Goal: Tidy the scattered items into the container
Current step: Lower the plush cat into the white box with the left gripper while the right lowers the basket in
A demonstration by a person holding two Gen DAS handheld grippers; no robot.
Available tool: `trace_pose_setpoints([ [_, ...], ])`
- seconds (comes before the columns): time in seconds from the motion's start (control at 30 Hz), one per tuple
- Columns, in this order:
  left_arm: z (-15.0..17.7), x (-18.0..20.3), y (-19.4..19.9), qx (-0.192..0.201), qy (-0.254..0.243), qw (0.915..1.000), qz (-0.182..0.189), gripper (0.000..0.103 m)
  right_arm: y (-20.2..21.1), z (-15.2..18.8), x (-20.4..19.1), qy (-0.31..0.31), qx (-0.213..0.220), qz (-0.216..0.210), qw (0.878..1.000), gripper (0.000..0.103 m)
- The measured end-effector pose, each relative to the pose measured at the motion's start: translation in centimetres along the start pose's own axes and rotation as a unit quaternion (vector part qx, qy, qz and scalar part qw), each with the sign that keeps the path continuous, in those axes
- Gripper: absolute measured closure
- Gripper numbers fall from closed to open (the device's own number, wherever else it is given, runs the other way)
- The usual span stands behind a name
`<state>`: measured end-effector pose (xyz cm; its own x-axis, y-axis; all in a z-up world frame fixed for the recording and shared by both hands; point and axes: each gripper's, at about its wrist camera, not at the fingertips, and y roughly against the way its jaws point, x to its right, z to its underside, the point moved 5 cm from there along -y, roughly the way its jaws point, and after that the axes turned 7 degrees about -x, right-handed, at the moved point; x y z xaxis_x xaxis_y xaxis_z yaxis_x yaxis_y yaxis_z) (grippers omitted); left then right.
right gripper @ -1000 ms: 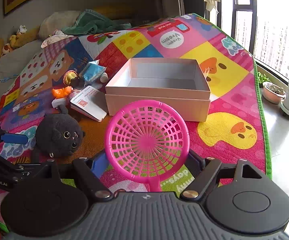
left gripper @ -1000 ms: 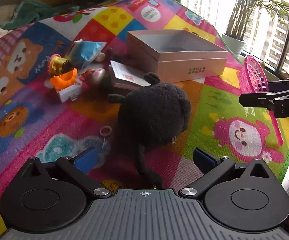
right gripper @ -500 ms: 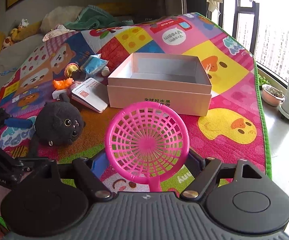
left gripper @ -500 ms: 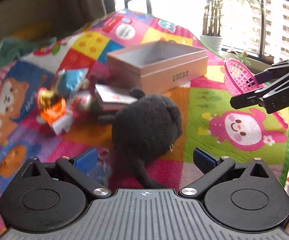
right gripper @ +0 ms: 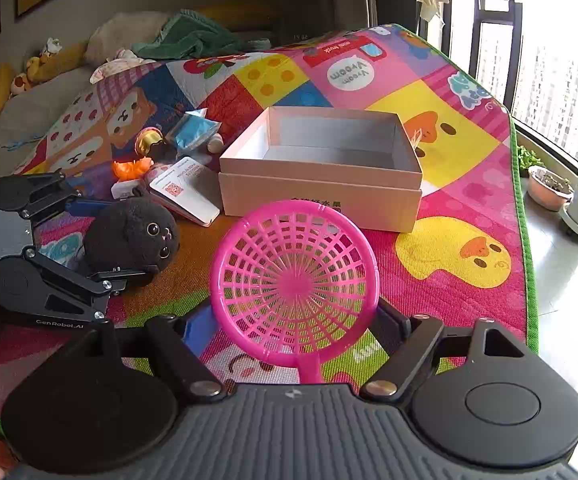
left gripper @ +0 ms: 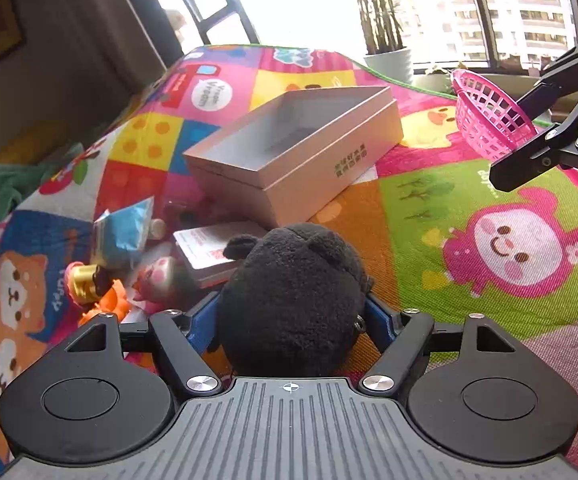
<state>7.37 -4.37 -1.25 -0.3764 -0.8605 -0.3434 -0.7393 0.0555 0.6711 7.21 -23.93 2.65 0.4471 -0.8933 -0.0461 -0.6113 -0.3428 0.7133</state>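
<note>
Our left gripper [left gripper: 293, 320] jaws straddle the black plush [left gripper: 293, 296], grip uncertain, while our right gripper [right gripper: 293, 332] clamps the pink sieve [right gripper: 293, 280], both aimed at the box [right gripper: 321, 172] at twelve o'clock

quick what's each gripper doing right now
Left gripper: around the black plush toy, fingers against its sides; firm grip cannot be told.
Right gripper: shut on the pink strainer.

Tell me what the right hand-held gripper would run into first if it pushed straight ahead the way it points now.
Probably the near wall of the open cardboard box. The right hand-held gripper holds the pink strainer, whose head leads and lines up with that wall. Depth is unclear, so the strainer might pass over the rim.
</note>
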Motion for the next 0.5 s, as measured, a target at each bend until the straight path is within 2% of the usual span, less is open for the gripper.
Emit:
trace_pose_setpoints([
  [0.1, -2.4, -1.1, 1.9, 0.025, 0.018, 0.9993, 0.023, 0.025, 1.4, -2.2, 1.1, -0.013, 0.022, -0.005, 1.0, 0.023],
  [0.2, -7.8, -3.0, 4.0, 0.087, 0.029, 0.9956, 0.018, 0.025, 2.8, -6.5, 2.6, -0.022, 0.06, -0.01, 0.998, 0.023],
  [0.27, -11.4, -4.2, 4.3, 0.116, 0.039, 0.992, 0.03, 0.025, 3.2, -10.4, 4.0, -0.036, 0.087, -0.015, 0.995, 0.023],
  [0.4, -17.4, -6.8, 1.4, 0.141, 0.097, 0.9821, 0.08, 0.025, 1.2, -17.4, 6.6, -0.068, 0.127, -0.016, 0.99, 0.023],
  [0.5, -19.6, -8.5, -2.9, 0.12, 0.143, 0.9753, 0.119, 0.025, -2.4, -21.3, 8.5, -0.101, 0.129, -0.017, 0.986, 0.023],
])
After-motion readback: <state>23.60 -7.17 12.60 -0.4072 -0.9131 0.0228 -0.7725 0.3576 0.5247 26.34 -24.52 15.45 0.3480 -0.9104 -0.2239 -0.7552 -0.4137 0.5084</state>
